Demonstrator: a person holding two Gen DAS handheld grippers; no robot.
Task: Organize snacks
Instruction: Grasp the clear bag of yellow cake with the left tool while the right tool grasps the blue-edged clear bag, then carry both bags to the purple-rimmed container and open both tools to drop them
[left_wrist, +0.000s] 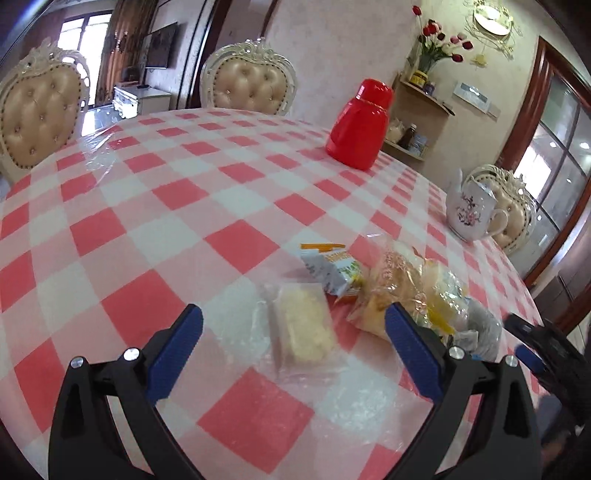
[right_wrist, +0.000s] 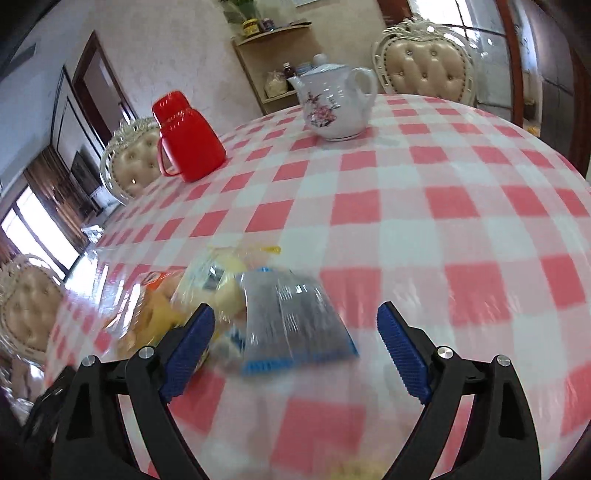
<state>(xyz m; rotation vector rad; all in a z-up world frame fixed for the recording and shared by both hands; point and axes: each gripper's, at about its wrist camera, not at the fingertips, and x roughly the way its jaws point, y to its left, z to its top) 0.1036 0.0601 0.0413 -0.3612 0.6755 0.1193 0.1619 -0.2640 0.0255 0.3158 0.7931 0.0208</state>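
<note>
Checked table (left_wrist: 155, 206), seen from both wrist cameras, is carrying a red lidded jug (left_wrist: 360, 127) and a flowered teapot (left_wrist: 472, 212) at its far side and a loose cluster of snack packets at its near side. The packets are lying close together, some touching or overlapping: a clear bag of bread rolls (left_wrist: 402, 280), a blue-edged dark sachet (right_wrist: 299, 325), a clear-wrapped pale wafer bar (left_wrist: 304, 326) and a small white-and-orange printed pouch (left_wrist: 332, 269).

The left gripper (left_wrist: 293, 343) is hovering above the wafer bar with its jaws standing wide apart, the bar lying between the blue pads but not touching either. The right gripper (right_wrist: 295, 339) is likewise spread wide, the sachet lying on the cloth between its pads, unpinched; that view is smeared by motion, so finer contact is hard to judge.

Step in hand, by judgement: the approach before a pick, with no packet gripped and the sorting apparently at an early stage. No tray or box for the snacks is showing in either view. The next move is calling for each gripper to descend squarely over its flat packet and close on the wrapper's edges without dragging the neighbouring bags.
</note>
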